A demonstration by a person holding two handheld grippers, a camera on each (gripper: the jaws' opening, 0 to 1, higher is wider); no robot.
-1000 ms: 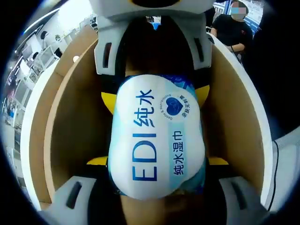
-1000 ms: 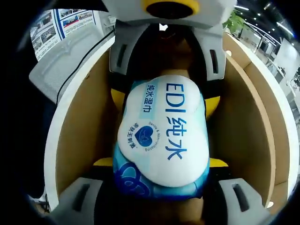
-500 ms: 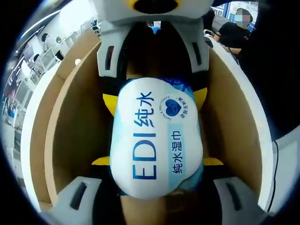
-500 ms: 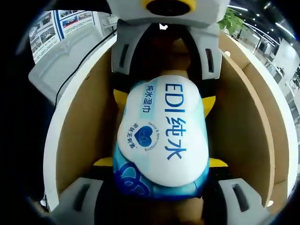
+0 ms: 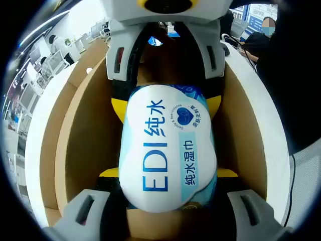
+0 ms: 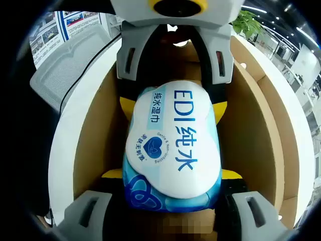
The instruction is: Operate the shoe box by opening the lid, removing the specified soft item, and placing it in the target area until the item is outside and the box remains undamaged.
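Inside shoe box [image 5: 75,150], wipes pack [image 5: 168,150] lies lengthwise, gripper at each end.

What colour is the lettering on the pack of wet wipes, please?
Dark blue on a white panel of the pack of wet wipes, clearest in the left gripper view.

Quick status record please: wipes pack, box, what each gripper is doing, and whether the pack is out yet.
item: wet wipes pack, white and blue, printed EDI
box: open shoe box, brown inside, white rim
left gripper: jaws closed on one end of the pack
right gripper: jaws closed on the opposite end
pack position: between the box walls, not yet outside
contact with box floor: cannot tell
box damage: none visible
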